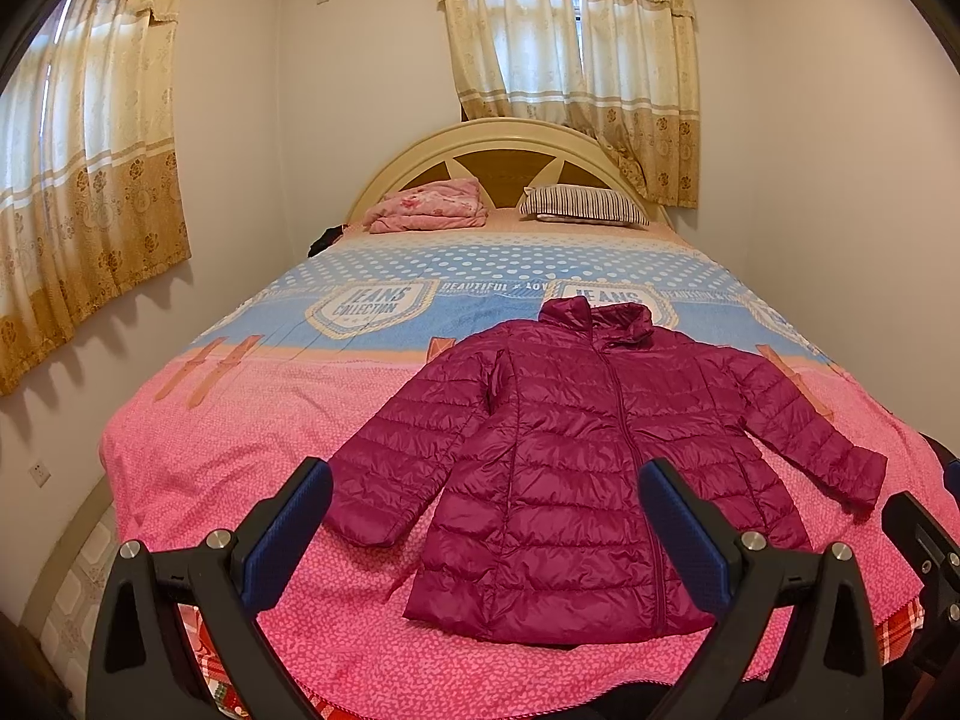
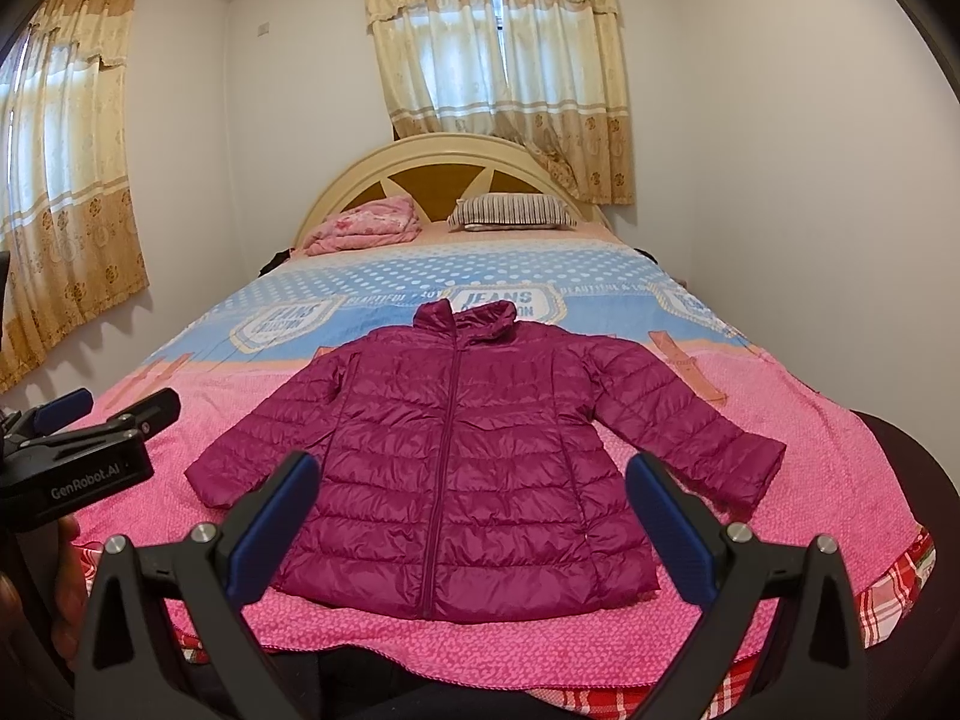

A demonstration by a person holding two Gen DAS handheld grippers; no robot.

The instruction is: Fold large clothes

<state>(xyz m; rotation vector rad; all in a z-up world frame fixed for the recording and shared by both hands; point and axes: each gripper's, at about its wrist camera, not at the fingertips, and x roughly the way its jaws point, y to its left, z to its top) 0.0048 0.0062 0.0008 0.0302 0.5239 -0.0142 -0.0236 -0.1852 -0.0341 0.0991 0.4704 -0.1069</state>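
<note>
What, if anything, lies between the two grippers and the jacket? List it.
Nothing visible. The jacket lies spread flat on the bed cover; both the left gripper and right gripper hover open before its hem. The pillow sits far behind.

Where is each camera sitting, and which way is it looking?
Left wrist view: sits on the left gripper at the foot of the bed, facing the headboard; its own open fingers show, and the right gripper's edge.
Right wrist view: sits on the right gripper, facing the same way; its open fingers show, plus the left gripper beside it.
Both share the magenta puffer jacket lying flat, the striped pillow and curtains.
</note>
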